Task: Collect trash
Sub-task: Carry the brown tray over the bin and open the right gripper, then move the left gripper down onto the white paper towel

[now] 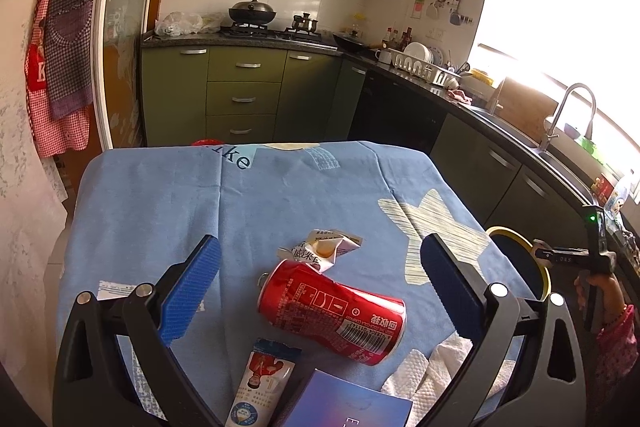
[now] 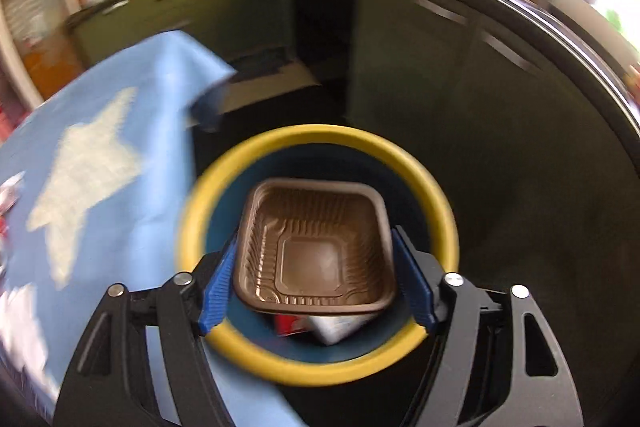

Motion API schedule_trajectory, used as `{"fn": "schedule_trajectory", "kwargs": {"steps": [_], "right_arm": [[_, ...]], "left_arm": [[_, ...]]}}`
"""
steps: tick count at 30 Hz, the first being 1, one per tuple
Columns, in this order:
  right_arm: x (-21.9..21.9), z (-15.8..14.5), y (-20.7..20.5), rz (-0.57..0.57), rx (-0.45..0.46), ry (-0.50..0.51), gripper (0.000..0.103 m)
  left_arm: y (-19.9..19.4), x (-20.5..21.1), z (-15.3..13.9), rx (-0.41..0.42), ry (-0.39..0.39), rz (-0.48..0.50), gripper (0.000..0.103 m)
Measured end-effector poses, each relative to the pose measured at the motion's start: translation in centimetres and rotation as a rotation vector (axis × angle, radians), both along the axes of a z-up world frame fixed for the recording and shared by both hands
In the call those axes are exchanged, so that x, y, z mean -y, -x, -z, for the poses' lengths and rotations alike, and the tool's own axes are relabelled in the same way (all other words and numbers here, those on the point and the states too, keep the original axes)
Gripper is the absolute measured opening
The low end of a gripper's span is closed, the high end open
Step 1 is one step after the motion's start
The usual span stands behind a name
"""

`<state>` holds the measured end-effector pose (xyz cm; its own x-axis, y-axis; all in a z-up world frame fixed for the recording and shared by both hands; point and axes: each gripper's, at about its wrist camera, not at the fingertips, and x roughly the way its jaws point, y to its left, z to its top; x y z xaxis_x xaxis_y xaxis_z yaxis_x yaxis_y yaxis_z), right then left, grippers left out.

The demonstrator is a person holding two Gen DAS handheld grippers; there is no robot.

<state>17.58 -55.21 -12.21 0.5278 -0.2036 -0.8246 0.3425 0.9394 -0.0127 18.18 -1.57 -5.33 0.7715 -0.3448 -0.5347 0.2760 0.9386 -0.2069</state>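
Kitchen setting: green cabinets and a dark counter lay behind a table draped in a blue star-print cloth. Reading left to right in the left wrist view, a torn sachet lay nearest the camera, then a dented red can on its side, touching a crumpled wrapper beyond it, with white paper towel at the right near edge. The left gripper hovered over these items with its jaws spread wide and nothing between them. Just beside the table's right edge stood a yellow-rimmed bin. In the right wrist view, the right gripper was clamped on a brown plastic tray, a blue pad against each side wall, directly above the bin's mouth; some trash already lay inside. Motion blur obscured the surroundings. Judged step: depositing the tray. Best practice would be to centre the tray within the rim, then part the jaws fully so that neither pad drags a wall, letting it fall flat.
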Motion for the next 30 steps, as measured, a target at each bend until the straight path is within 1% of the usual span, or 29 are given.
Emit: {"fn": "schedule_trajectory", "kwargs": {"steps": [2,4,7,12,16,20,23,26,27,30], "right_arm": [[1.0,0.0,0.3,0.05,0.024,-0.011,0.072],[0.9,-0.3,0.6,0.053,0.043,-0.022,0.073],[0.0,-0.6,1.4,0.032,0.058,-0.018,0.075],[-3.2,-1.3,2.8,-0.03,0.084,-0.01,0.076],[-5.1,-1.8,4.0,-0.073,0.108,-0.02,0.078],[-6.0,-2.1,4.9,-0.094,0.125,-0.034,0.078],[-5.8,-2.3,5.8,-0.1,0.141,-0.052,0.079],[-5.4,-2.5,6.3,-0.101,0.16,-0.071,0.079],[-5.3,-2.4,6.5,-0.103,0.166,-0.079,0.079],[-5.1,-2.2,6.9,-0.111,0.176,-0.1,0.079]], "left_arm": [[-0.1,0.0,0.0,-0.001,-0.001,0.002,0.098],[-0.1,0.1,0.0,-0.004,-0.001,0.005,0.098],[0.0,0.3,0.0,-0.006,-0.006,0.014,0.098],[0.2,1.3,-0.2,-0.01,-0.009,0.06,0.098],[1.1,3.0,-0.5,-0.012,-0.054,0.112,0.098],[3.0,5.9,-1.1,-0.006,-0.124,0.214,0.098],[4.6,8.3,-0.7,-0.042,-0.158,0.304,0.098],[6.3,10.9,0.5,-0.114,-0.17,0.39,0.098],[6.9,11.8,1.1,-0.143,-0.169,0.412,0.098],[8.5,14.1,2.7,-0.192,-0.182,0.459,0.098]]}}
